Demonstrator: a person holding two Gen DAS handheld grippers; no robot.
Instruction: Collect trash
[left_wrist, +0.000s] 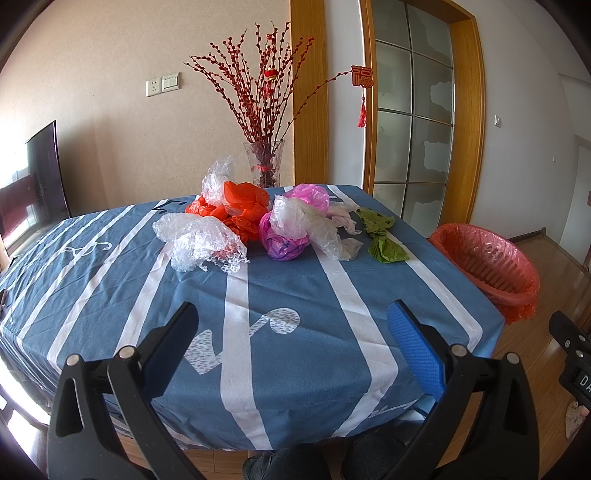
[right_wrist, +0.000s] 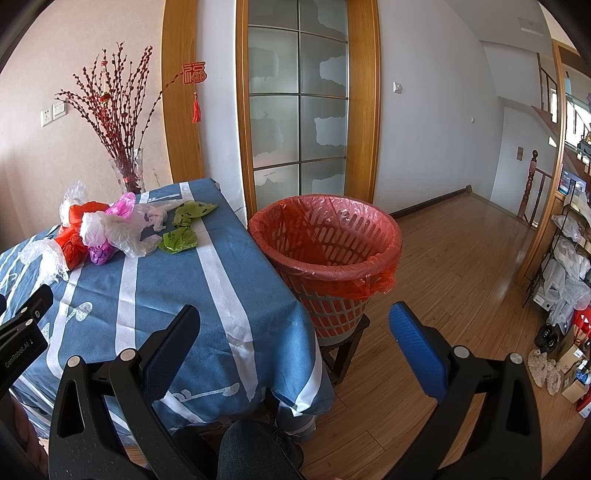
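Bags (left_wrist: 280, 221) heaped at far end of bench (left_wrist: 303, 295): crumpled plastic, light, soft, slippery; pinch bunched fold or knot. Bin (right_wrist: 325, 254) beside bench, right, lined, looks empty. Left hand-held gripper (left_wrist: 291, 321) wide, empty, well short of heap. Right hand-held gripper (right_wrist: 295, 325) wide, empty, near bin.

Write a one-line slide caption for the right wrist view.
Open right gripper faces red-lined bin beside table of crumpled plastic bags.

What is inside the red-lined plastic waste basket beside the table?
The red-lined slotted plastic waste basket shows only its red liner bag over slotted walls; no trash is visible. Its very bottom is hidden behind the near rim.
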